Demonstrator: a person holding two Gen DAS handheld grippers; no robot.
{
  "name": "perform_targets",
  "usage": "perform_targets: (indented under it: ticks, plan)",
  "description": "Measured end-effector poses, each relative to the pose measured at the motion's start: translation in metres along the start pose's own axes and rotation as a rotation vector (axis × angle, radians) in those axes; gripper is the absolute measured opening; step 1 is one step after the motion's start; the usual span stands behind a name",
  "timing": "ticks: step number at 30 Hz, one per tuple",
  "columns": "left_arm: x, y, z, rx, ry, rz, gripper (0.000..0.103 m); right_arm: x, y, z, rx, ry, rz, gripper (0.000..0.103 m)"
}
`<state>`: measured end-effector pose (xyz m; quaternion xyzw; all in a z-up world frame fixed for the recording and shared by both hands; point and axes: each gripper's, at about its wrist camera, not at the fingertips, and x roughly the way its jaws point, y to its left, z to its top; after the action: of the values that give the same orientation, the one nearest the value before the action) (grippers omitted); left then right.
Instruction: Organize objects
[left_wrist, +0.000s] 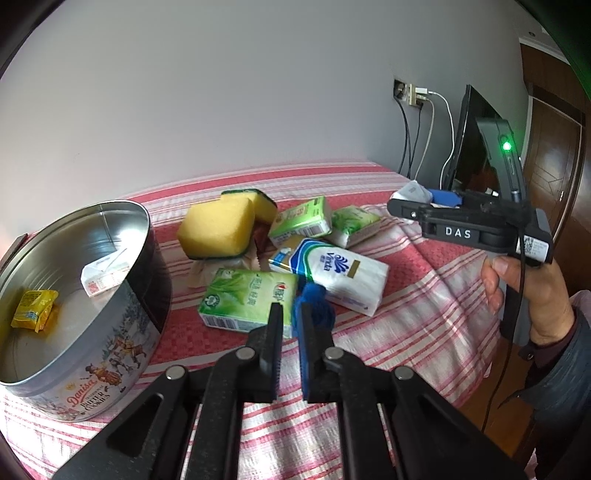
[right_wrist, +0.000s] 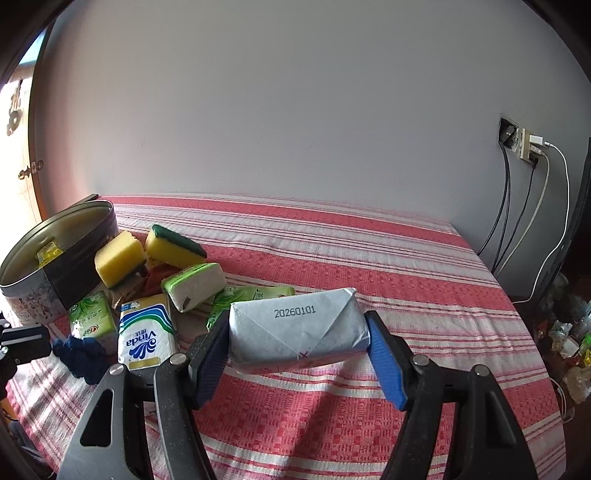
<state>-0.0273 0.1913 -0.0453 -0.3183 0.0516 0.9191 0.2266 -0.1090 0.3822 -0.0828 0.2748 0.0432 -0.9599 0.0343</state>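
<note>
My right gripper (right_wrist: 297, 334) clamps a white paper-wrapped block (right_wrist: 295, 328) above the striped red-and-white cloth (right_wrist: 369, 266). My left gripper (left_wrist: 289, 332) is shut, seemingly pinching a blue fabric bundle (left_wrist: 314, 301). I count two yellow sponges (left_wrist: 218, 229), three green tissue packs (left_wrist: 247, 297), one Vinda pack (left_wrist: 332, 269). The butter cookie tin (left_wrist: 74, 295) holds two small packets (left_wrist: 35, 310). Behind: grey wall, socket (right_wrist: 530, 146) with cables.

Ahead of you a plain pale wall (right_wrist: 295, 110) rises behind the red-and-white striped cloth (right_wrist: 369, 258); a wall socket (right_wrist: 530, 147) feeds dangling cables (right_wrist: 506, 206), and a wooden door (left_wrist: 550, 147) stands right.
</note>
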Motion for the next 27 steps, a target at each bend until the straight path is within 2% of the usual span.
perform_targets:
  ticks: [4, 6, 8, 9, 12, 14, 22, 26, 27]
  plan:
    - [0.009, -0.003, -0.001, 0.002, 0.028, -0.023, 0.006, 0.0, 0.0, 0.0, 0.001, -0.003, 0.001, 0.071]
    - [0.011, -0.007, -0.003, 0.013, 0.032, -0.03, 0.015, 0.0, 0.0, 0.0, 0.002, -0.002, 0.003, 0.071]
    - [0.011, -0.01, -0.004, 0.022, 0.029, -0.025, 0.049, 0.0, -0.001, 0.0, 0.007, -0.003, 0.007, 0.071]
    - [0.011, -0.012, -0.005, 0.026, 0.024, -0.02, 0.052, 0.0, -0.001, 0.0, 0.01, -0.002, 0.009, 0.071]
    - [0.018, -0.021, -0.009, 0.063, 0.043, -0.006, 0.053, 0.0, -0.002, 0.001, 0.017, 0.0, 0.011, 0.071]
    - [0.021, -0.025, -0.011, 0.072, 0.042, -0.014, 0.055, -0.001, -0.001, 0.001, 0.018, -0.001, 0.013, 0.071]
    - [0.023, -0.041, -0.018, 0.135, 0.057, -0.031, 0.052, 0.001, -0.001, 0.002, 0.027, 0.006, 0.019, 0.071]
    - [0.04, -0.041, -0.024, 0.126, 0.136, -0.065, 0.05, 0.0, -0.001, 0.002, 0.031, 0.006, 0.019, 0.071]
    - [0.039, -0.041, -0.023, 0.121, 0.133, -0.066, 0.048, 0.0, -0.001, 0.002, 0.031, 0.005, 0.019, 0.071]
